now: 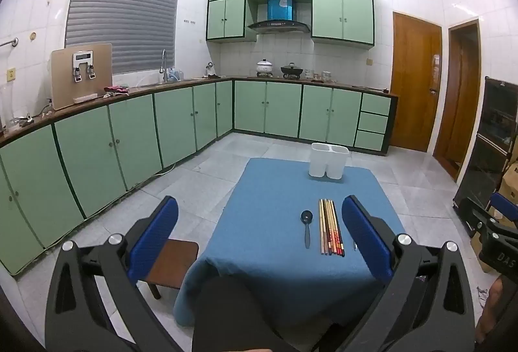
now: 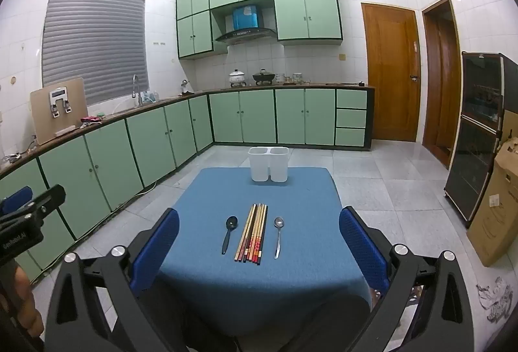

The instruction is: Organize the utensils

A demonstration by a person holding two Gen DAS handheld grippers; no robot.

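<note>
A bundle of several chopsticks lies in the middle of the blue-clothed table, with a black spoon on its left and a metal spoon on its right. A white two-compartment holder stands empty at the table's far edge. My right gripper is open and empty, held above the near edge. In the left wrist view I see the chopsticks, the black spoon and the holder. My left gripper is open and empty, near the table's front left.
A small brown wooden stool stands left of the table. Green kitchen cabinets run along the left and back walls. A dark glass cabinet and a cardboard box stand on the right.
</note>
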